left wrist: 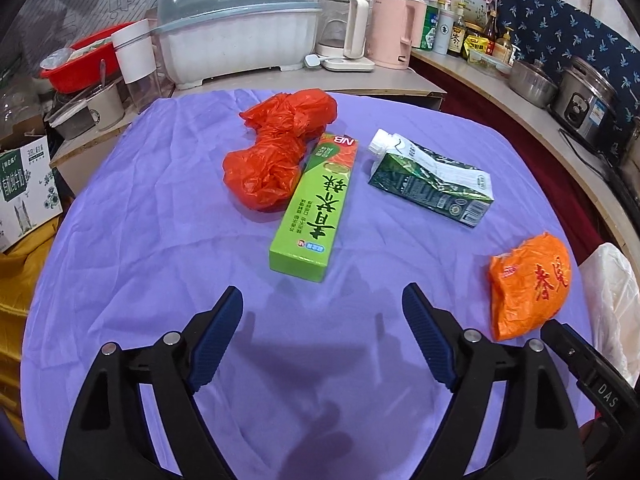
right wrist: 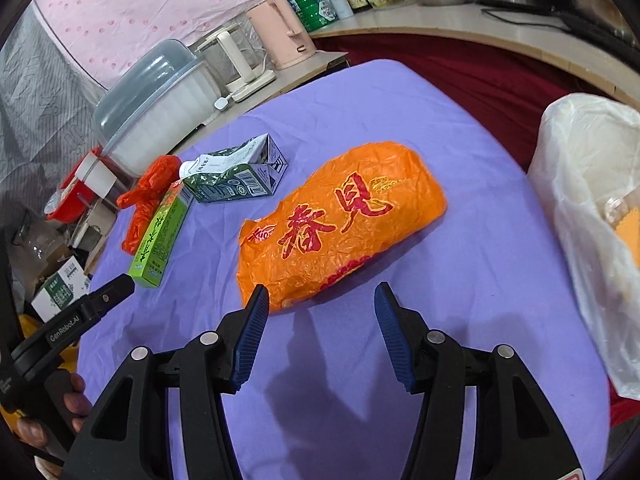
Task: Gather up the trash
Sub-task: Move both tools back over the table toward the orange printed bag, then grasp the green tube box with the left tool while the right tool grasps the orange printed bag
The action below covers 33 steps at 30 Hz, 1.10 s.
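On the purple cloth [left wrist: 140,240] lie a crumpled red plastic bag [left wrist: 276,152], a green toothpaste box [left wrist: 316,204], a squashed green and white carton [left wrist: 432,180] and an orange bag with red characters [left wrist: 528,284]. My left gripper [left wrist: 322,304] is open and empty, just short of the green box [right wrist: 160,232]. My right gripper [right wrist: 320,300] is open and empty, its fingertips at the near edge of the orange bag [right wrist: 340,220]. The carton [right wrist: 236,176] and red bag [right wrist: 148,200] lie to the far left in the right wrist view.
A white plastic bag [right wrist: 592,208] hangs open at the table's right edge. Behind the table stand a lidded dish rack [left wrist: 240,28], a glass kettle [left wrist: 344,28], a pink kettle [left wrist: 396,32], pots [left wrist: 532,80] and bottles on a counter. A red basin [left wrist: 88,60] sits back left.
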Each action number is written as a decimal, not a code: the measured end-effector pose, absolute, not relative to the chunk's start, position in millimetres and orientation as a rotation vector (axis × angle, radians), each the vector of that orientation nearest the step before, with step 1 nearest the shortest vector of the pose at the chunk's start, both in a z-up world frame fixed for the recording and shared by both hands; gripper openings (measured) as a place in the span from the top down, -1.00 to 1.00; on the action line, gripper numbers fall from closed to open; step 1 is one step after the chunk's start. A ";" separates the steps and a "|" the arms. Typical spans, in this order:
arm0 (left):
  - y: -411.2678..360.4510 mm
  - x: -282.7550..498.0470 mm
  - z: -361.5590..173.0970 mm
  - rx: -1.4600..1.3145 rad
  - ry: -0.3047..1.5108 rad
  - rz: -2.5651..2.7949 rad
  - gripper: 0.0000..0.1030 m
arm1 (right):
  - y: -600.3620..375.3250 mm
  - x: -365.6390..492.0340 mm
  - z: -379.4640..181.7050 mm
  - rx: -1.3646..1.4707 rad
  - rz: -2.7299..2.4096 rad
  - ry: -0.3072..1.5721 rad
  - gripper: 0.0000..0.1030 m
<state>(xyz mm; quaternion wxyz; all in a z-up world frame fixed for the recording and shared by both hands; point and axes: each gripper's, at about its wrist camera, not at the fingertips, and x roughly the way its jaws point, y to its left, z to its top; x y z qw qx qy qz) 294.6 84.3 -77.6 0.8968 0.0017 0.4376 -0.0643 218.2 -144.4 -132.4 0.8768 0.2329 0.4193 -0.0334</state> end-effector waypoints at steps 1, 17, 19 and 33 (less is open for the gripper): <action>84.7 297.9 -79.5 0.009 0.906 -0.130 -0.55 | -145.6 221.6 -134.9 0.499 -0.065 0.878 -0.04; 83.3 352.8 -102.4 -0.002 0.931 -0.129 -0.29 | -159.8 269.3 -146.0 0.619 -0.025 0.849 -0.01; 83.0 355.0 -104.4 -0.015 0.955 -0.140 -0.02 | -161.5 271.9 -146.8 0.638 -0.015 0.846 0.22; 68.7 303.6 -84.6 -0.035 0.949 -0.188 0.27 | -151.3 244.7 -119.3 0.595 0.005 0.804 0.88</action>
